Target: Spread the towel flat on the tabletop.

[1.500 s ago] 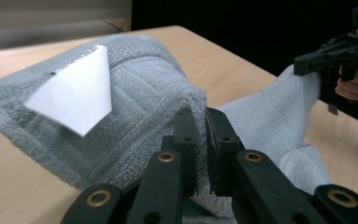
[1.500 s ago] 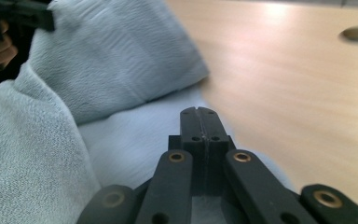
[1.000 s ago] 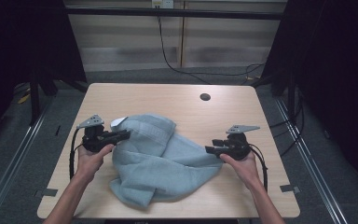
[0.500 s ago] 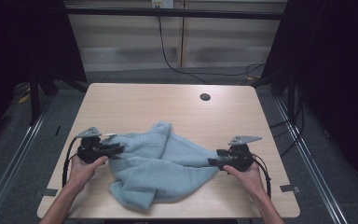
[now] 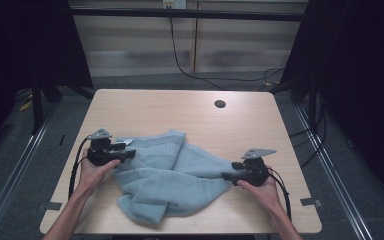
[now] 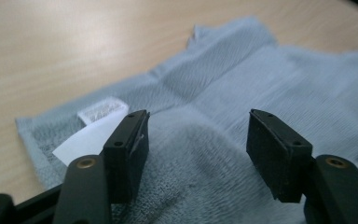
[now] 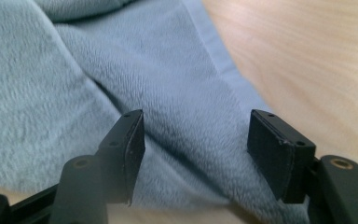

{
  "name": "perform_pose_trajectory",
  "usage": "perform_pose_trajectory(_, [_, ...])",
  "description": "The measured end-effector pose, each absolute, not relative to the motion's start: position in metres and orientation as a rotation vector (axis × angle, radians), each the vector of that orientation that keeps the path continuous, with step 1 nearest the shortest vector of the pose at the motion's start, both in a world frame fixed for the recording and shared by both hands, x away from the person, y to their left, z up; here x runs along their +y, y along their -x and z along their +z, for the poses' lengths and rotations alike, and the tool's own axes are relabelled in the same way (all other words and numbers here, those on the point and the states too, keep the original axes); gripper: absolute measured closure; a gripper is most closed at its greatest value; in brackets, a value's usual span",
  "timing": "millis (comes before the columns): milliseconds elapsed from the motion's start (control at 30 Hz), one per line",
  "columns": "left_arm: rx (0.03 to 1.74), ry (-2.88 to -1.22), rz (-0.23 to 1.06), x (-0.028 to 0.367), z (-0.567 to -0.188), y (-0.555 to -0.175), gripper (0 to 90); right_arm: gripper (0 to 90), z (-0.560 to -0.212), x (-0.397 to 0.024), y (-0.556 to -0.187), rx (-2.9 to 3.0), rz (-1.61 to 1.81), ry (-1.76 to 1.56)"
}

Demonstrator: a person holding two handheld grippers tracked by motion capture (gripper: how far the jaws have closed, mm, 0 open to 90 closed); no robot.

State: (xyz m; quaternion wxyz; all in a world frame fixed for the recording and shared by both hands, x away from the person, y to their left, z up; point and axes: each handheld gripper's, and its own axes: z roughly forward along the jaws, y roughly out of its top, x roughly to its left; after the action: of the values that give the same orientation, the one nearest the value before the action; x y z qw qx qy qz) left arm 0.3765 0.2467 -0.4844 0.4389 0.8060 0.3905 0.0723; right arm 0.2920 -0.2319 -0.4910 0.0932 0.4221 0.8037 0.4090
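A light blue towel is lying rumpled and partly folded over itself on the near half of the wooden table, between the 2 hands. The left gripper is sitting at the towel's left edge, its jaws having just been opening and now standing apart over the cloth, pressing on nothing; a white label is showing just beside it. The right gripper is resting at the towel's right corner, jaws likewise having just been opening and spread wide above the cloth.
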Motion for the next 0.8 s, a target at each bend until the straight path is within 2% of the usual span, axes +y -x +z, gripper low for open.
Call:
perform_pose_trajectory(167, [0.983,-2.069,0.149,0.238,-0.5,-0.378,31.4,35.1,-0.501,-0.227,-0.3,2.4,1.204,-1.268])
perform_pose_trajectory(267, [0.97,-2.104,0.187,0.233,-0.503,-0.375,32.8,45.9,-0.504,-0.224,-0.3,2.393,1.19,-1.287])
perform_pose_trajectory(300, [0.973,-2.12,0.213,0.232,-0.502,-0.373,35.4,51.3,-0.504,-0.223,-0.3,2.394,1.176,-1.28])
perform_pose_trajectory(333, [0.965,-2.139,0.245,0.23,-0.502,-0.37,41.2,61.1,-0.503,-0.223,-0.3,2.399,1.156,-1.276])
perform_pose_trajectory(367, [0.937,-2.174,0.293,0.228,-0.501,-0.367,50.4,66.5,-0.503,-0.224,-0.3,2.401,1.16,-1.283])
perform_pose_trajectory(400, [0.908,-2.203,0.318,0.227,-0.5,-0.365,56.5,70.7,-0.504,-0.226,-0.3,2.395,1.179,-1.305])
perform_pose_trajectory(467, [0.88,-2.202,0.287,0.226,-0.5,-0.362,73.4,77.2,-0.504,-0.227,-0.301,2.398,1.178,-1.322])
perform_pose_trajectory(500, [0.87,-2.208,0.285,0.227,-0.499,-0.361,77.9,79.1,-0.503,-0.227,-0.301,2.392,1.187,-1.335])
perform_pose_trajectory(567, [0.884,-2.187,0.248,0.229,-0.498,-0.362,81.4,80.4,-0.496,-0.23,-0.3,2.377,1.249,-1.341])
perform_pose_trajectory(733, [0.929,-1.991,0.207,0.25,-0.475,-0.366,83.2,81.0,-0.462,-0.243,-0.302,2.268,1.39,-1.317])
perform_pose_trajectory(800, [0.938,-1.964,0.198,0.254,-0.469,-0.368,83.4,81.0,-0.448,-0.249,-0.307,2.225,1.413,-1.32])
